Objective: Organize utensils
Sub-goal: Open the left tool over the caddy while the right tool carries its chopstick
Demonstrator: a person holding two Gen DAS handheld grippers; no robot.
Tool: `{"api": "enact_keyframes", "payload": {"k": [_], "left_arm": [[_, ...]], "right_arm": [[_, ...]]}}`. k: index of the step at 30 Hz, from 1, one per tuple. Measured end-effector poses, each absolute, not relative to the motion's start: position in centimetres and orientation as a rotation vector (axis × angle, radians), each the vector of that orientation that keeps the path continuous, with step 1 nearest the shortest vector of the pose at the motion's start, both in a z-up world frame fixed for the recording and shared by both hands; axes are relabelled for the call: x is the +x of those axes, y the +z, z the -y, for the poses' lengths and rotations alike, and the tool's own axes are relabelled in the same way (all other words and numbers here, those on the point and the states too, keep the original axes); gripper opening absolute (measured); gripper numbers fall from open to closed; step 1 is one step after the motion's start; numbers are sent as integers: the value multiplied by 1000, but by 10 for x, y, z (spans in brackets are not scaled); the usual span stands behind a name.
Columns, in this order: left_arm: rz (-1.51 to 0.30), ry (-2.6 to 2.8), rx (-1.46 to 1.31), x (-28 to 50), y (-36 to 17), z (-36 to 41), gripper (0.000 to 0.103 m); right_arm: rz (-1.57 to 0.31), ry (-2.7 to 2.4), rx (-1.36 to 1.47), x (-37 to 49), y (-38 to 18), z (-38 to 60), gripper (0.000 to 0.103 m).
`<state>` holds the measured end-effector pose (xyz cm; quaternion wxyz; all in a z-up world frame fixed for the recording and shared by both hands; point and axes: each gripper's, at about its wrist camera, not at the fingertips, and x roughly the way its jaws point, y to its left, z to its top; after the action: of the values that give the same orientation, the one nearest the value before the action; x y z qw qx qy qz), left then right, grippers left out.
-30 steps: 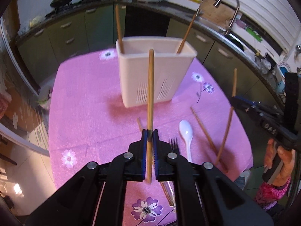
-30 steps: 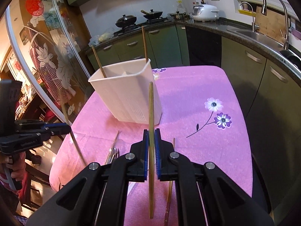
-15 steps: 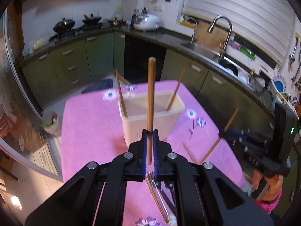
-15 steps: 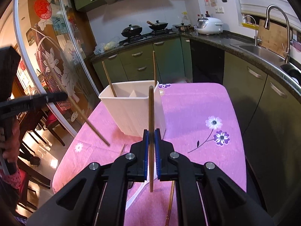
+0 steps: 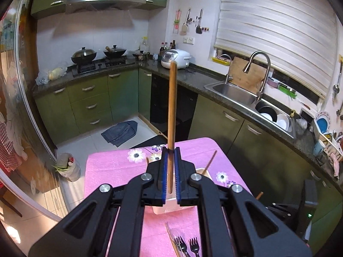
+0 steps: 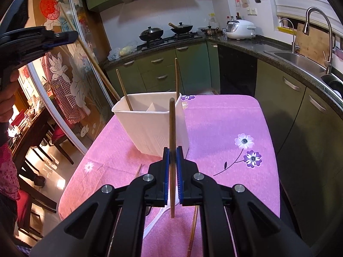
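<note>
Left gripper [image 5: 170, 150]: we see its black, angular arms ending in blue ribbed pads clamped on a wooden chopstick [image 5: 172, 115], a slim round rod that stands upright, pointing to twelve o'clock. Right gripper [image 6: 172, 150]: the same black build and blue pads, likewise closed on a second wooden chopstick [image 6: 172, 128], upright, its lower tip hanging just above the cloth at six o'clock of the pads.

Largest of the surroundings is the table [image 6: 225, 115], covered in a matt pink cloth printed with white and purple flowers. On it stands the utensil holder [image 6: 154, 130], a cream plastic tub with rounded corners, a slotted lower wall and an inner divider; we find it at twelve o'clock of the right gripper, directly behind the held chopstick, and largely hidden beneath the left gripper's fingers. Two chopsticks lean inside it, one at its eleven o'clock corner [image 6: 124, 90], one at its one o'clock corner [image 6: 177, 75]. Metal forks [image 5: 186, 245] lie on the cloth at six o'clock in the left view. A loose chopstick [image 6: 193, 231] lies at five o'clock of the right gripper.
</note>
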<state>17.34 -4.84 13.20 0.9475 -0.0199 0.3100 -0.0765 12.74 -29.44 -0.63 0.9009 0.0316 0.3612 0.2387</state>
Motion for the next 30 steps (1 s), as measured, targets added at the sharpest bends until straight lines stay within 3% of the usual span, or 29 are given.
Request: {"api": "enact_keyframes", "payload": {"k": [15,26,30], "left_arm": [[-851,-110,-5,219,16,51,6],[-914,-95,22,226,-16,49,6],[-902,-112,6,220,-10,48,18]], "right_arm": [[-608,534,31,132,69,288,7],[-415,540,45,145,163,271,7],[-410,529,47,167,176,260,7]]}}
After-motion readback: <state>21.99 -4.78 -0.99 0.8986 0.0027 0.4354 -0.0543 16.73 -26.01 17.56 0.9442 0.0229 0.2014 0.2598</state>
